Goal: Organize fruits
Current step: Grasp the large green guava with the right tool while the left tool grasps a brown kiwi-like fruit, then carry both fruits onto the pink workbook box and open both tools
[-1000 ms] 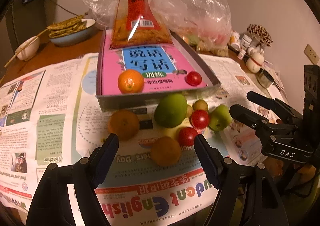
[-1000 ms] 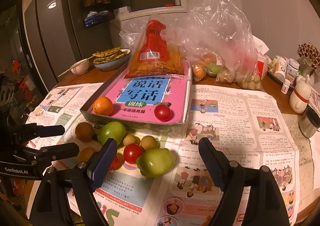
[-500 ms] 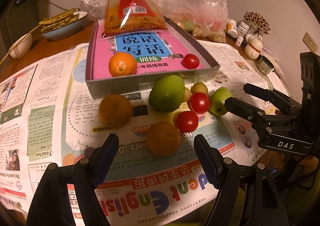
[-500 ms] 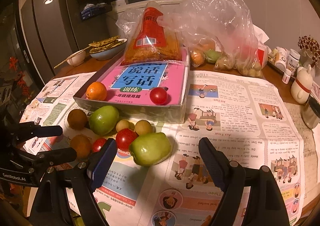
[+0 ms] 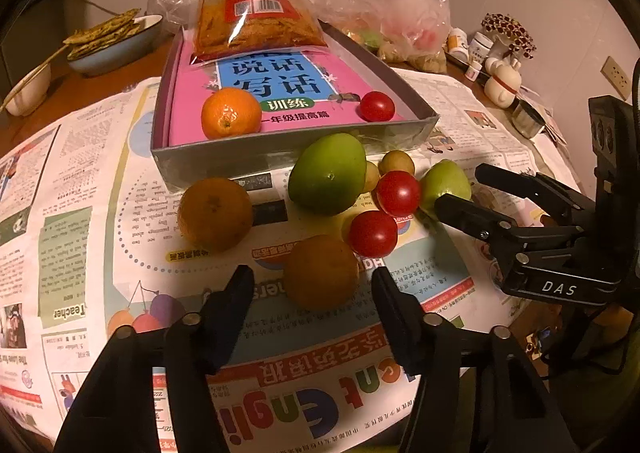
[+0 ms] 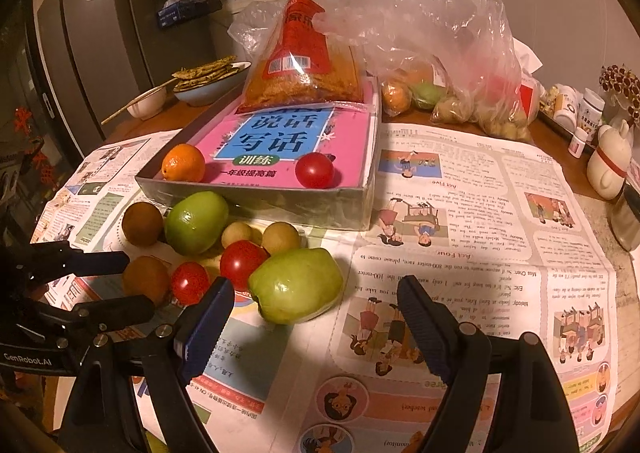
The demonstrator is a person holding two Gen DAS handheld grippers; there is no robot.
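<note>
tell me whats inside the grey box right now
In the grey box lies a pink book, with an orange and a red tomato on it. A snack bag covers the book's far end; whatever is under the book is hidden.

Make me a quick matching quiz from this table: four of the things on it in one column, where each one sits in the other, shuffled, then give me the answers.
Things:
1. bright orange
2. snack bag
3. big green fruit
4. pancake bowl

Places:
A. on bare wood, beyond the newspaper
B. in the tray's near corner, on the pink book
C. on the newspaper, in front of the right hand-held gripper
D. leaning at the tray's far end

Pairs: 1-B, 2-D, 3-C, 4-A
</note>
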